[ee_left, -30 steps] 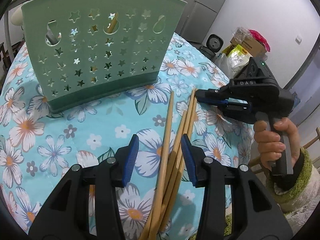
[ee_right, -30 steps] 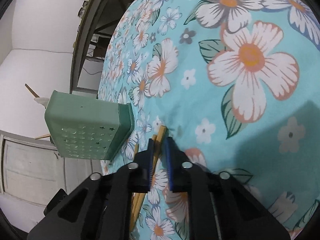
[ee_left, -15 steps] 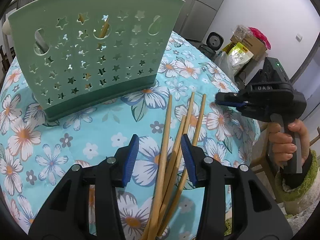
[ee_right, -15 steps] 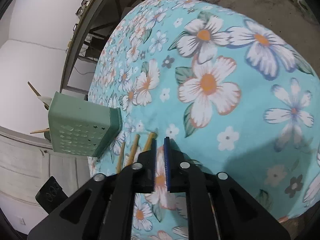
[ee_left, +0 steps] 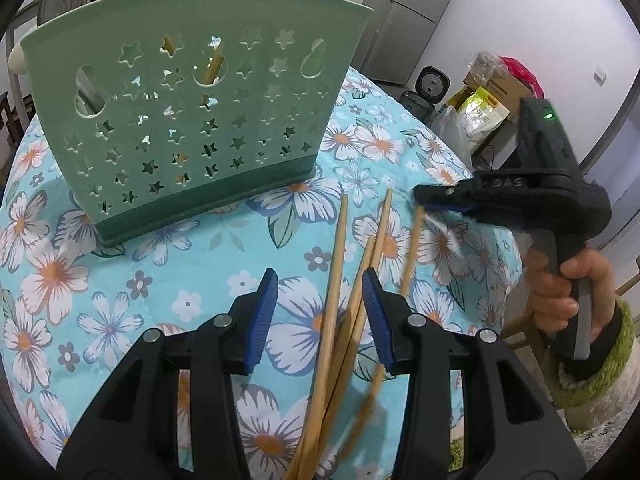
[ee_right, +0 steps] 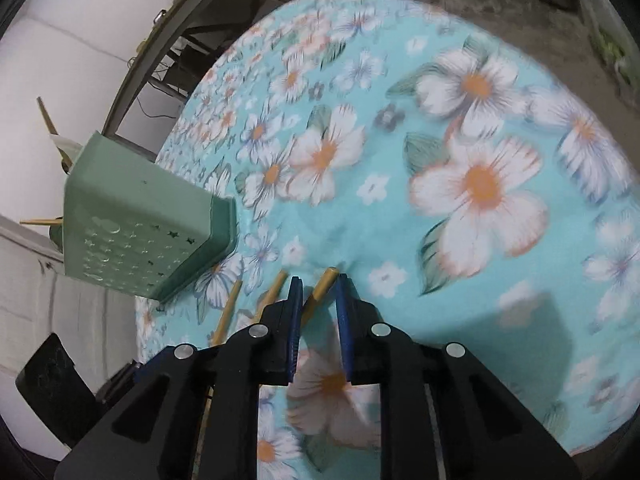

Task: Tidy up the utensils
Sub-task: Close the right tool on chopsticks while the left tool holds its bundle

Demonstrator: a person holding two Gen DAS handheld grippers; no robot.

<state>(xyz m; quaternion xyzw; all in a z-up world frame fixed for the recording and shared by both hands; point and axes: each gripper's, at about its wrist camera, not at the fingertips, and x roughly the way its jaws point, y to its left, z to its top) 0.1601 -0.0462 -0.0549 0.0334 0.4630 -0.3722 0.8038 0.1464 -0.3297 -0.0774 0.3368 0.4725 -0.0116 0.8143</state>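
The counter (ee_left: 120,280) is round and covered by a blue floral cloth; a refrigerator and boxes stand behind it. A green holder (ee_left: 192,120) with star cut-outs stands upright at the far side and already contains a few sticks. Four chopsticks (ee_left: 340,264) lie loose on the cloth in front of the holder, fanned apart at the far tips and crossing nearer the left claw.

The left claw (ee_left: 320,312) hovers above the near part of the bundle with its jaws apart; nothing is gripped. The right claw (ee_right: 318,304), held in the person's hand (ee_left: 568,296), reaches in from the side. Its jaws stand slightly apart around the tip of the outermost chopstick (ee_right: 326,280), not clamped.

Step in hand, by judgement: pick one chopstick at its far end.

Procedure for a clean grasp:
1. Centre the stick between the pads before closing, slightly back from the tip.
2. Close firmly; a thin round stick is likely to roll or pivot under a light grip.
3. Lift straight up to avoid dragging the neighbouring sticks.
4. Keep the left claw clear, or use it to steady the bundle.
5. Tilt the stick upright before lowering it into the holder's open top.
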